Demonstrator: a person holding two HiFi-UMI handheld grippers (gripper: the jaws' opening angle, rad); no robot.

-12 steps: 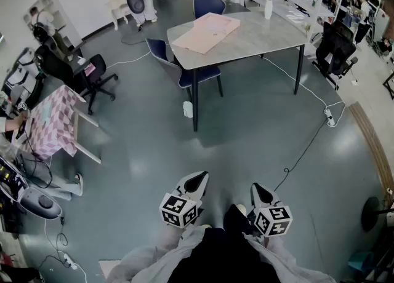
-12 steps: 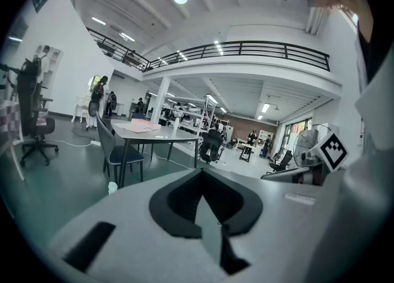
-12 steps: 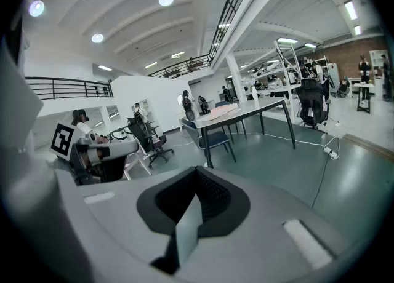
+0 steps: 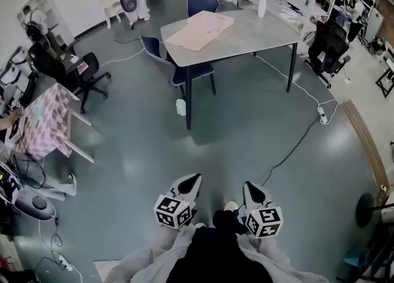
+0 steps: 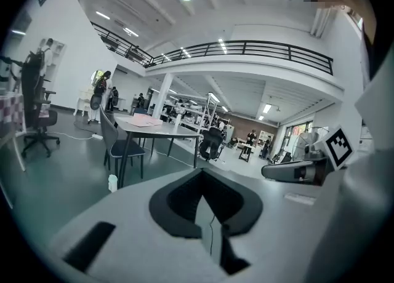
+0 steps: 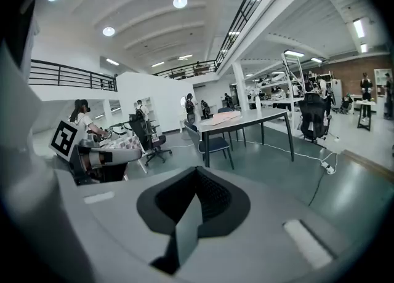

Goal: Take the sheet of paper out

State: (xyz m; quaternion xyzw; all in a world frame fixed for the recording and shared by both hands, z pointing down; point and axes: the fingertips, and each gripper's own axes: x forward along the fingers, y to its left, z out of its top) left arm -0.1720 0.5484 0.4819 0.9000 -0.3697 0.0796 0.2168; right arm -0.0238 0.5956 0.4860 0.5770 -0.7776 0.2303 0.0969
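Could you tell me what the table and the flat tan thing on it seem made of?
The table has a pale grey matte top, perhaps laminate, on thin dark legs, likely metal. The flat tan thing looks thin and dull, probably kraft paper or card.

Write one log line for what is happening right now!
stage: not at table yet | left gripper: shut, empty | right gripper: shut, empty | folder: flat on table, untouched
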